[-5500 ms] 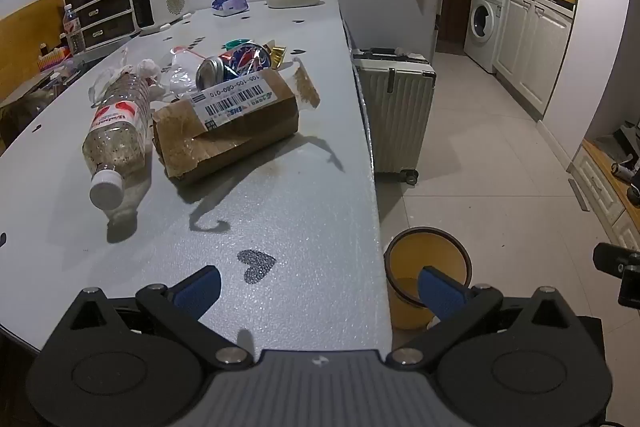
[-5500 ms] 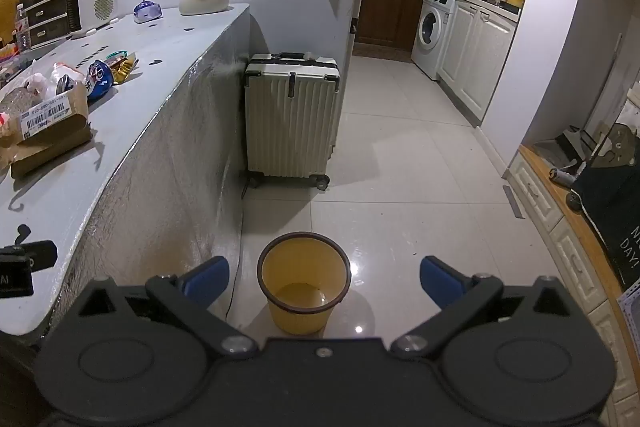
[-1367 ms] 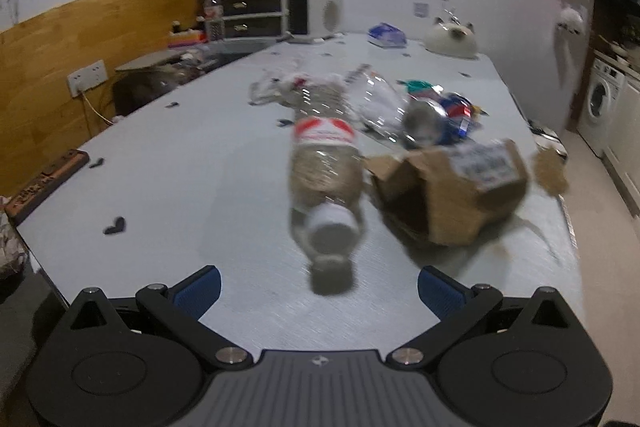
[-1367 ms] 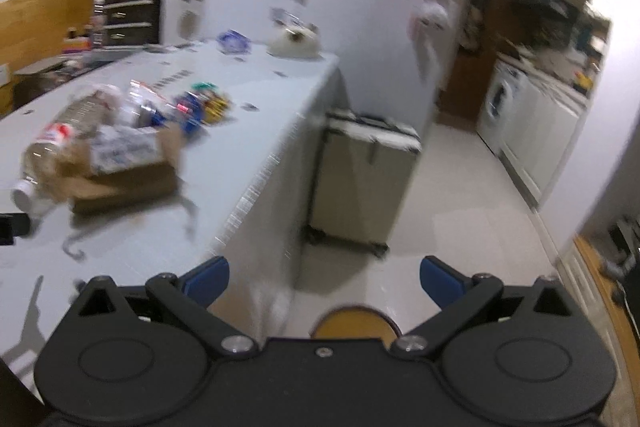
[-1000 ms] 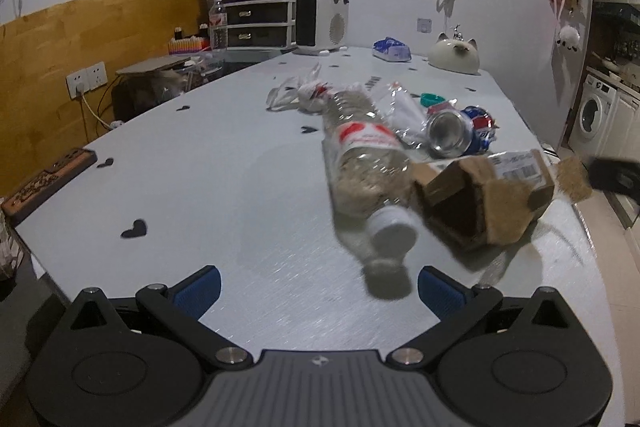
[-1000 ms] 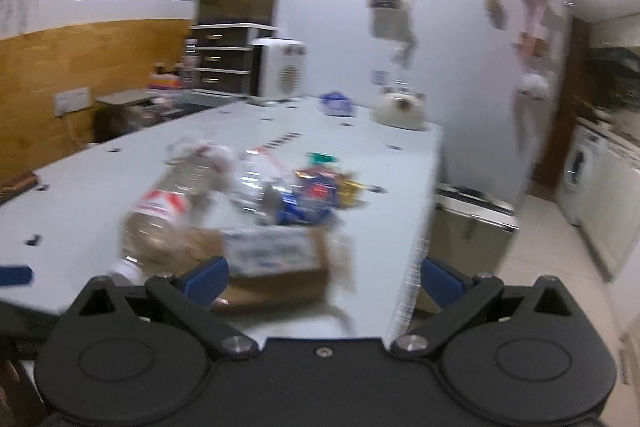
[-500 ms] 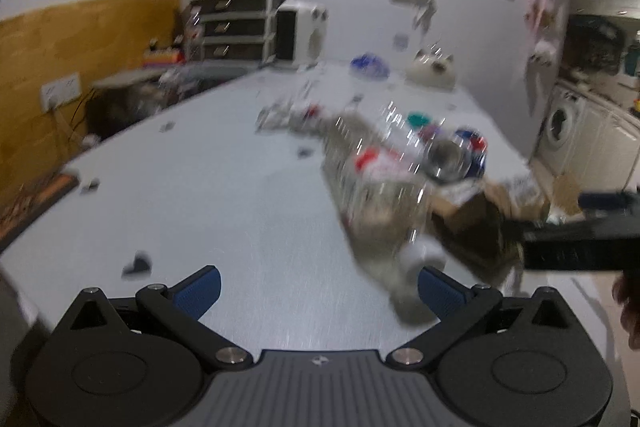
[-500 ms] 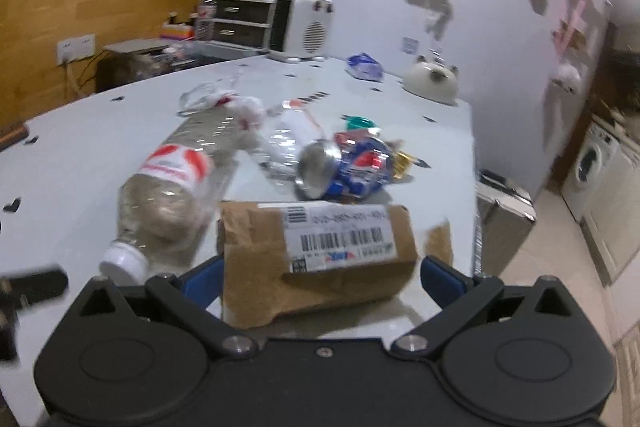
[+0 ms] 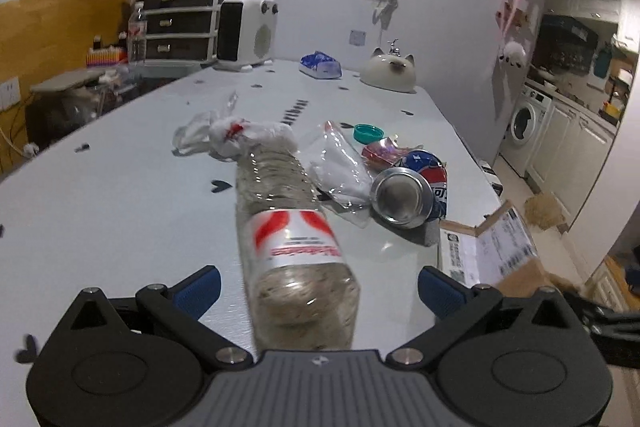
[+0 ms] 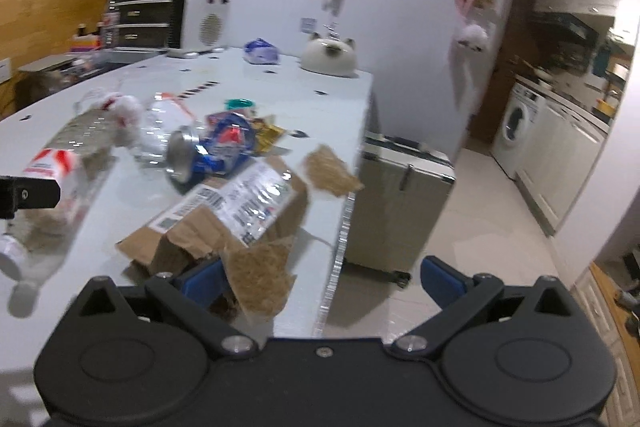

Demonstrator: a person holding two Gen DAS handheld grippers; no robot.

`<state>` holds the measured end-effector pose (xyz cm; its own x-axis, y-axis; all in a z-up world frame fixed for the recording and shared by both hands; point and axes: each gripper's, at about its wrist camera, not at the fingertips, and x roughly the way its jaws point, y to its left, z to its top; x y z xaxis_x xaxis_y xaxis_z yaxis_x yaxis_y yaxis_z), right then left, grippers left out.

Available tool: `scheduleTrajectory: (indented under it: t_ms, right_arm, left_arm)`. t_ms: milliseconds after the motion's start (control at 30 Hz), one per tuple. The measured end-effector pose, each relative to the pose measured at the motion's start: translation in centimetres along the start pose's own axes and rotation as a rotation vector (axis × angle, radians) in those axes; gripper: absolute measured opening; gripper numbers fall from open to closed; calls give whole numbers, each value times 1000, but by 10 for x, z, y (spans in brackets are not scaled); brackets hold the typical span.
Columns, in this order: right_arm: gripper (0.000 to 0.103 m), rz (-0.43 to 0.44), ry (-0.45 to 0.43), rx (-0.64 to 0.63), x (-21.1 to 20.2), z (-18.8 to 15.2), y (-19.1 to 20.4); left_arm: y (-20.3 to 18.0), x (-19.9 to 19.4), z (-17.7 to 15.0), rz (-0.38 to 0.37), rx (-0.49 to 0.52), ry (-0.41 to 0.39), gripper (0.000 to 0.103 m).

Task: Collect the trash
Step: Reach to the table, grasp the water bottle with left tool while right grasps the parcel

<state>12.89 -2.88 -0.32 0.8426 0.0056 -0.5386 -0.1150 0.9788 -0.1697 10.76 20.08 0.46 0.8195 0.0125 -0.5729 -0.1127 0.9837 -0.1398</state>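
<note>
A clear plastic bottle [image 9: 296,247] with a red and white label lies on the grey table [image 9: 120,195], neck end towards me. My left gripper [image 9: 319,289] is open and straddles it, one blue finger on each side. Beside the bottle lie a crushed can [image 9: 404,195], clear plastic wrap [image 9: 340,167], a crumpled white bag [image 9: 236,139] and a teal cap [image 9: 368,133]. A torn cardboard box [image 10: 240,211] with a shipping label sits at the table's right edge. My right gripper [image 10: 322,283] is open, its left finger against the box's torn flap [image 10: 260,275].
A white heater [image 9: 248,31], dark drawers [image 9: 180,23], a blue packet [image 9: 320,65] and a cat-shaped ornament [image 9: 390,75] stand at the table's far end. A pale suitcase [image 10: 400,207] stands on the floor right of the table edge. A washing machine [image 10: 516,119] is further back.
Both grippers have moved forward. The left one now has the bottle between its open fingers. The right one has swung rightwards and closed in on the cardboard box's torn end.
</note>
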Motion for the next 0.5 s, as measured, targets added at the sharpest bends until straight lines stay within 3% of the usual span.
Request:
scheduleTrajectory:
  t_ms: [133,267,500]
  right_arm:
    - [103,3,-1,27,-6,-2,-16]
    - [103,113,4,87,-19,-1,-31]
    - [103,270,52,272,-2,17,-43]
  left_arm:
    - [3,13,3,3,-98,-3,103]
    - [9,23,8,19,-160,-3,100]
    - [19,35,9,25,-162,49,77]
